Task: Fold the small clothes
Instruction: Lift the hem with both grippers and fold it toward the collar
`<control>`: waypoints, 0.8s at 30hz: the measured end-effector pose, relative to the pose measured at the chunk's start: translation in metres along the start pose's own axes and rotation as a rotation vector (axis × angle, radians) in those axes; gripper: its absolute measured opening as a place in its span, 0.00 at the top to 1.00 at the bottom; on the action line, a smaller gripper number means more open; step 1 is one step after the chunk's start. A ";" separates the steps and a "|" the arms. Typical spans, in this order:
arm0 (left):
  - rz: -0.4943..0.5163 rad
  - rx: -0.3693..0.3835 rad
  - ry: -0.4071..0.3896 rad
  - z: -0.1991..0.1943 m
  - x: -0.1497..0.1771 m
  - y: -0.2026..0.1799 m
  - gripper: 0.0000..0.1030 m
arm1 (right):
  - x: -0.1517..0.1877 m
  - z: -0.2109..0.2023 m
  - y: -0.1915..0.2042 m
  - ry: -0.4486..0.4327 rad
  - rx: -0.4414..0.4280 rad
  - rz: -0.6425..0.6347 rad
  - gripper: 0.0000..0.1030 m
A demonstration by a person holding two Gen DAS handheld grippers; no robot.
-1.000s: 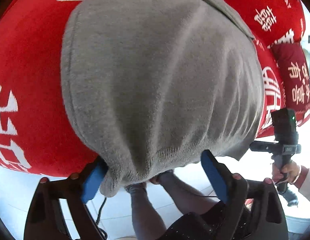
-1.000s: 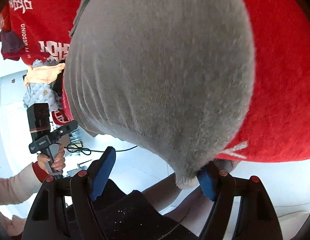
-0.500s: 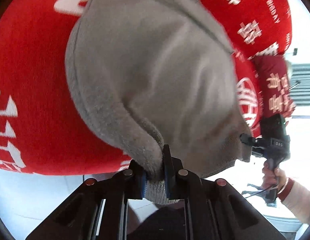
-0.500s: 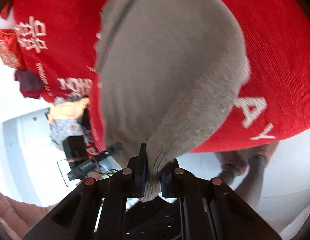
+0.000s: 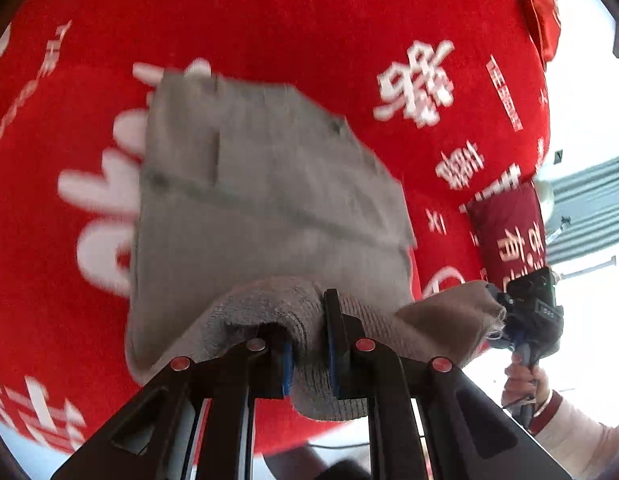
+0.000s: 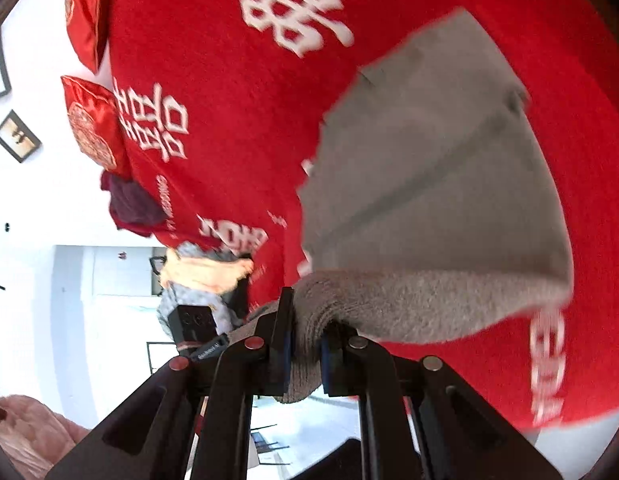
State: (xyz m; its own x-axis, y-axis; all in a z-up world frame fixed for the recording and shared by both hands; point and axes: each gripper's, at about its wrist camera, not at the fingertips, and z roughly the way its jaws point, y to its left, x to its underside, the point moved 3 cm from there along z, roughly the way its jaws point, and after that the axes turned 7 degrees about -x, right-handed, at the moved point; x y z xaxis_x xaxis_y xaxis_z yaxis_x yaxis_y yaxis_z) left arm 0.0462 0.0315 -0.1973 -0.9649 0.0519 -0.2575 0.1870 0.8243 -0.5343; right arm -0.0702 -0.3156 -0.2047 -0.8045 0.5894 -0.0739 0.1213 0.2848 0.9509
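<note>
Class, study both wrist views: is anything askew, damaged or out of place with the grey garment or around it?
Nothing looks damaged. The grey garment is pinched at its near edge by the left gripper and right gripper. A loose clothes pile lies untidily at the edge of the red blanket.

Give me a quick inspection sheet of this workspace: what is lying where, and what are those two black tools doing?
Surface: red blanket with white lettering, spread wide.
Job's things: grey garment lying on the blanket, near edge lifted.
Clutter: heap of clothes at the blanket's edge; dark red cloth; red cushions.
Grippers: left tool shut on the garment's hem; right tool shut on the same hem.
Cables: thin dark cable below the blanket edge.
Surroundings: white wall with framed pictures; person's hand holding the other tool.
</note>
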 end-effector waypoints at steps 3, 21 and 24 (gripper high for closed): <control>-0.023 -0.015 -0.051 0.009 -0.040 -0.001 0.87 | -0.054 0.010 0.011 0.002 0.002 -0.031 0.89; -0.105 -0.341 0.002 0.143 -0.161 0.037 0.86 | -0.226 0.110 -0.104 0.115 0.249 0.082 0.80; -0.062 -0.365 -0.025 0.126 -0.162 0.026 0.68 | -0.228 0.108 -0.094 0.103 0.199 0.070 0.43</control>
State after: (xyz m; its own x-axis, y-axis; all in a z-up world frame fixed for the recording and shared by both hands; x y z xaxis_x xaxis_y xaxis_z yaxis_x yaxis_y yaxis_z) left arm 0.2310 -0.0266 -0.2709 -0.9668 -0.0148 -0.2552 0.0454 0.9726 -0.2282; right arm 0.1647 -0.3955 -0.3098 -0.8440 0.5354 0.0311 0.2831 0.3956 0.8737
